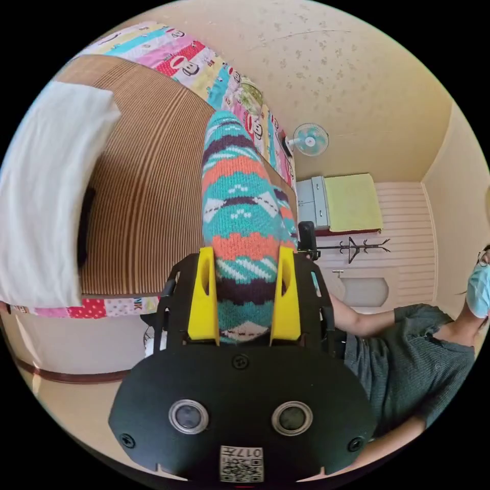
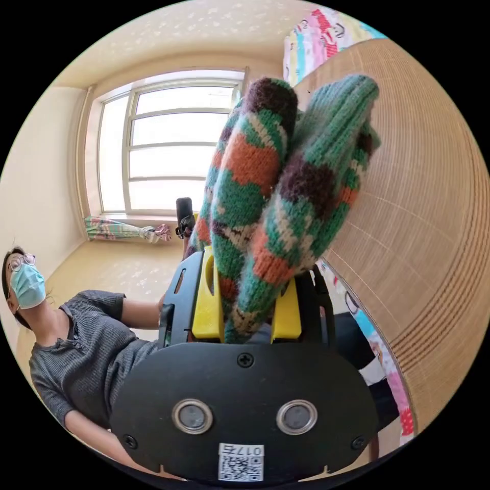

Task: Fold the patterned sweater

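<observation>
My left gripper [image 1: 244,301] clamps both yellow jaws on the patterned sweater [image 1: 237,214], which hangs beside the striped mat's [image 1: 148,204] edge. My right gripper [image 2: 248,306] pinches a bunched fold of it. I leave the labels below my jaws unread.

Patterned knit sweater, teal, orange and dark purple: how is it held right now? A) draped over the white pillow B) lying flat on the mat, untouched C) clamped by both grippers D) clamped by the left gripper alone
C: the patterned knit sweater sits pinched between the yellow jaws of the left gripper in the left gripper view, and bunched folds of it are pinched in the right gripper in the right gripper view.
</observation>
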A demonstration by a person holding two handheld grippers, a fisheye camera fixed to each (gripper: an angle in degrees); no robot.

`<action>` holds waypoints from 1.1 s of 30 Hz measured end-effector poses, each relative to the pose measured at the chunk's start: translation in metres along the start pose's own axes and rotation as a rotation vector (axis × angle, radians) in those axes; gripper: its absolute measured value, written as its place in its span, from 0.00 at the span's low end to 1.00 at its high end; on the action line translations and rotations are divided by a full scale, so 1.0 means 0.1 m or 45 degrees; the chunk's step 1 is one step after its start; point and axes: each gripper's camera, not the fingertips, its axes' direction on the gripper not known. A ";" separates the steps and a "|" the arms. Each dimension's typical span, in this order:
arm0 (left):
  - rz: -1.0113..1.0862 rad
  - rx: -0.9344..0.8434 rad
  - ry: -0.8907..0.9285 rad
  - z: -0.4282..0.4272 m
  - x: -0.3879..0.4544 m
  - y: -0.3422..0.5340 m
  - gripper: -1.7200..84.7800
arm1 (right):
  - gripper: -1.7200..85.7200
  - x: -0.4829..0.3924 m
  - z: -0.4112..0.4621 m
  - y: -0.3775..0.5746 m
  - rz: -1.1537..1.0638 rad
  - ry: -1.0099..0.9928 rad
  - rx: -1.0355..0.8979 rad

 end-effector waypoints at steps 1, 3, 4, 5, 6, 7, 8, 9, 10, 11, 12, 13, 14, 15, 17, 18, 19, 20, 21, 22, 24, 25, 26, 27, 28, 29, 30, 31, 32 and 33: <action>0.011 0.032 -0.028 -0.25 0.01 -0.01 0.21 | 0.18 -0.21 0.35 -0.42 -0.041 -0.025 -0.006; 0.014 0.116 -0.134 -1.14 -0.01 -0.09 0.22 | 0.18 -0.40 0.83 -1.01 -0.031 -0.027 -0.002; 0.007 0.132 -0.166 -1.32 -0.04 -0.11 0.22 | 0.18 -0.44 1.14 -1.38 0.010 0.010 -0.017; -0.034 0.168 -0.256 -1.63 -0.17 -0.17 0.22 | 0.19 -0.39 1.42 -1.70 0.094 0.063 -0.058; -0.157 0.229 -0.358 -1.88 -0.37 -0.18 0.22 | 0.19 -0.35 1.55 -1.83 0.148 0.100 -0.079; -0.251 0.269 -0.406 -1.98 -0.49 -0.16 0.22 | 0.18 -0.27 1.72 -2.01 0.235 0.181 -0.110; -0.435 0.358 -0.483 -2.14 -0.70 -0.08 0.21 | 0.17 -0.22 1.81 -2.12 0.275 0.238 -0.137; -0.535 0.458 -0.515 -2.20 -0.82 0.04 0.21 | 0.16 -0.22 1.83 -2.15 0.270 0.242 -0.148; -0.556 0.506 -0.515 -2.20 -0.84 0.10 0.21 | 0.13 -0.22 1.83 -2.17 0.235 0.222 -0.160; -0.565 0.574 -0.497 -2.10 -0.86 0.19 0.21 | 0.08 -0.23 1.78 -2.14 0.173 0.200 -0.192; -0.534 0.598 -0.477 -1.89 -0.84 0.25 0.21 | 0.06 -0.23 1.75 -2.11 0.151 0.202 -0.212; -0.507 0.587 -0.468 -1.74 -0.84 0.25 0.20 | 0.05 -0.18 1.66 -2.04 0.128 0.237 -0.274; -0.461 0.498 -0.450 -1.36 -0.87 0.21 0.19 | 0.05 -0.11 1.53 -1.92 0.127 0.305 -0.341; -0.488 0.338 -0.458 -0.90 -0.99 0.15 0.18 | 0.04 -0.06 1.43 -1.85 0.143 0.350 -0.363; -0.568 0.165 -0.535 -0.26 -1.18 0.13 0.17 | 0.03 0.16 0.88 -1.46 0.292 0.498 -0.346; -0.599 0.164 -0.614 -0.02 -1.17 0.17 0.16 | 0.03 0.20 0.71 -1.35 0.341 0.506 -0.323; -0.615 0.175 -0.654 0.05 -1.14 0.19 0.16 | 0.03 0.27 0.35 -1.11 0.428 0.495 -0.259; -0.634 0.203 -0.696 0.12 -1.04 0.22 0.15 | 0.03 0.28 -0.02 -0.86 0.495 0.482 -0.179; -0.643 0.269 -0.693 0.14 -0.92 0.28 0.16 | 0.03 0.26 -0.19 -0.74 0.524 0.485 -0.138; -0.643 0.318 -0.683 0.14 -0.84 0.33 0.16 | 0.03 0.19 -0.52 -0.50 0.582 0.522 -0.058; -0.623 0.536 -0.592 0.12 -0.53 0.60 0.16 | 0.03 -0.02 -0.98 -0.21 0.678 0.624 0.034; -0.612 0.582 -0.556 0.13 -0.46 0.67 0.16 | 0.03 -0.28 -1.26 -0.06 0.685 0.716 0.084; -0.584 0.655 -0.470 0.19 -0.32 0.78 0.15 | 0.02 -0.61 -1.50 0.03 0.647 0.845 0.126; -0.541 0.682 -0.378 0.31 -0.19 0.84 0.15 | 0.02 -0.80 -1.60 0.07 0.624 0.934 0.144; -0.518 0.680 -0.342 0.39 -0.12 0.85 0.15 | 0.03 -1.23 -1.80 0.13 0.580 1.169 0.184; -0.483 0.662 -0.307 0.57 0.03 0.86 0.15 | 0.03 -1.74 -1.97 0.20 0.530 1.452 0.289; -0.452 0.625 -0.306 0.79 0.19 0.84 0.14 | 0.03 -2.04 -2.06 0.25 0.490 1.594 0.385; -0.431 0.604 -0.310 0.90 0.29 0.81 0.14 | 0.03 -2.69 -2.20 0.43 0.365 1.807 0.665; -0.380 0.562 -0.313 1.14 0.49 0.75 0.14 | 0.03 -3.32 -2.31 0.69 0.170 1.910 0.990; -0.324 0.528 -0.301 1.38 0.70 0.68 0.13 | 0.03 -3.60 -2.36 0.83 0.068 1.924 1.122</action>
